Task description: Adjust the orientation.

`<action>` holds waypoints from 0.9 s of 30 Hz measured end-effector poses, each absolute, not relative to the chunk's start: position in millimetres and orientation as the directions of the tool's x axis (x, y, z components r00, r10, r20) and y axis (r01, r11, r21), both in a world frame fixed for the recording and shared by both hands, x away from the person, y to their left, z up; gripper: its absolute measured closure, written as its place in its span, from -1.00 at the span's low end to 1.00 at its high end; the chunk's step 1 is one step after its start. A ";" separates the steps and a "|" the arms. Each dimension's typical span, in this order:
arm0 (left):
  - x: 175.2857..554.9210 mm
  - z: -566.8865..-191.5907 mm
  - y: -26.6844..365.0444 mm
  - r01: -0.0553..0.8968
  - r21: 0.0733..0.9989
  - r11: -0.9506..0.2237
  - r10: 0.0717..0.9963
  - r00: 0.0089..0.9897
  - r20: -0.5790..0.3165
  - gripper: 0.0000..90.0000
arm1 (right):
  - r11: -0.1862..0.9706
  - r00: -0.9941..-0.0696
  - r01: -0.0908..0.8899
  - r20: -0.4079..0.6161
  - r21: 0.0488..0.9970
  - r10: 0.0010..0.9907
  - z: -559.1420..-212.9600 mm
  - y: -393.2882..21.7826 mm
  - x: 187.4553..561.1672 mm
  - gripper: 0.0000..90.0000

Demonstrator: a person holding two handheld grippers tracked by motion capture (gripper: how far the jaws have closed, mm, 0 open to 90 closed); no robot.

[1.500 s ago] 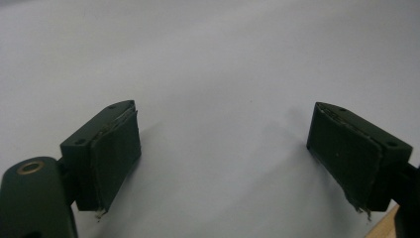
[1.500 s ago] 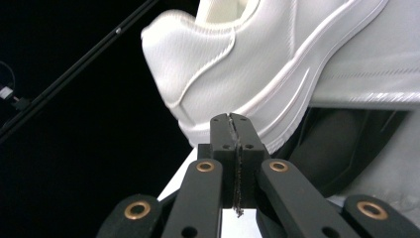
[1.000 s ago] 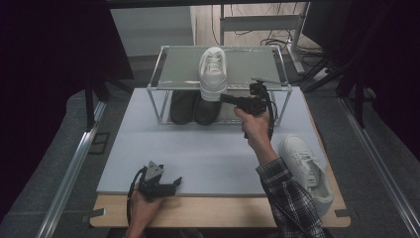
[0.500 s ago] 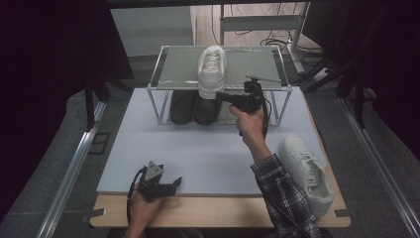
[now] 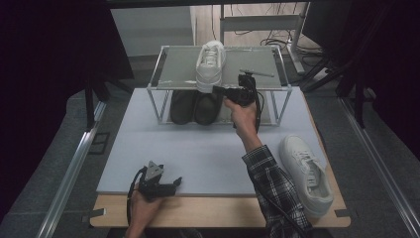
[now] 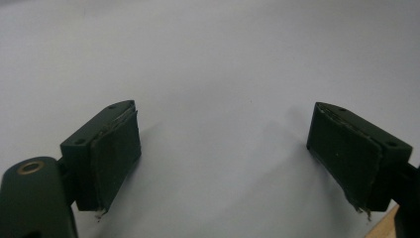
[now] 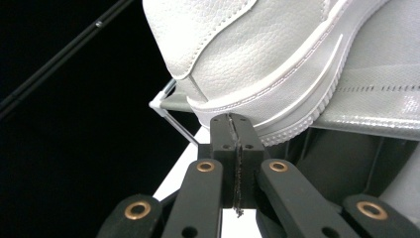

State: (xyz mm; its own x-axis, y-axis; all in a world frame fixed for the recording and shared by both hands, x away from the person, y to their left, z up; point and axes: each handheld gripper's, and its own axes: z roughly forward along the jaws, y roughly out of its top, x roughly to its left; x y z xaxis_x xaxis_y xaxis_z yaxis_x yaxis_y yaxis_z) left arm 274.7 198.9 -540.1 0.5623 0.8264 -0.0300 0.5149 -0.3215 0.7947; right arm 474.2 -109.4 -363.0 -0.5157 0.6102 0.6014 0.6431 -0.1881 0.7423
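A: Where is the white shoe (image 5: 210, 65) right now?

B: Upper middle of the high view, on the top shelf of the rack (image 5: 271, 63), toe toward the top of the frame, heel hanging over the near edge. Its long axis runs up and down the picture.

A: And the right gripper (image 5: 221, 89)?

B: Just below and right of that heel, pointing left across the frame. In the right gripper view its jaws are pressed fully together with nothing between them, and the tips sit against the heel's sole rim (image 7: 257, 106) (touching or a hair short, I can't quite tell).

A: So it would push rather than grip?

B: That's my reading. With the heel directly ahead of the closed tips, a nudge would slide or turn the shoe on the shelf.

A: The left gripper (image 5: 174, 183)?

B: Lower left, resting low over the grey mat (image 5: 208, 153), jaws spread wide and empty. It is well apart from the shoe, so the right hand is clearly nearer.

A: Anything else?

B: 2 dark shoes (image 5: 194, 106) under the shelf, and 1 more white shoe (image 5: 304, 171) at lower right.
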 end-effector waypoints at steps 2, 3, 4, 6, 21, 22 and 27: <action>274.7 -540.0 199.0 0.515 0.794 -0.323 0.826 0.562 -0.029 -0.72 | -0.194 -0.510 0.644 0.605 0.740 0.612 -363.1 -108.3 476.6 1.00; 274.7 -540.0 199.1 0.515 0.794 -0.324 0.826 0.563 -0.028 -0.72 | -0.196 -0.508 0.644 0.605 0.739 0.613 -363.2 -107.9 477.6 1.00; 274.7 -540.0 199.1 0.515 0.794 -0.324 0.826 0.563 -0.028 -0.72 | -0.195 -0.507 0.644 0.603 0.740 0.616 -363.1 -107.9 478.9 1.00; 274.7 -540.0 199.1 0.515 0.794 -0.324 0.826 0.563 -0.028 -0.72 | -0.201 -0.502 0.646 0.609 0.736 0.615 -362.5 -107.0 480.8 1.00; 274.7 -540.0 199.1 0.515 0.794 -0.324 0.826 0.563 -0.028 -0.72 | -0.188 -0.506 0.643 0.596 0.742 0.624 -361.6 -103.2 482.3 1.00; 274.7 -540.0 199.1 0.515 0.794 -0.324 0.826 0.563 -0.028 -0.72 | -0.186 -0.508 0.643 0.596 0.743 0.622 -361.2 -103.9 481.3 1.00; 274.7 -540.1 198.9 0.515 0.795 -0.321 0.826 0.562 -0.030 -0.72 | -0.161 -0.524 0.640 0.580 0.752 0.624 -359.7 -107.5 473.5 0.99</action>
State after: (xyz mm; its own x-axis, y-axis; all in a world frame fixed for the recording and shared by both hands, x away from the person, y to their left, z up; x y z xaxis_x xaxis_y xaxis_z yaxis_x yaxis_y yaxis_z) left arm 274.7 198.9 -540.1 0.5622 0.8265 -0.0300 0.5147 -0.3212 0.7949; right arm 473.5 -107.5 -359.7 -0.5238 0.6242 0.5797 0.6398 -0.1610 0.7515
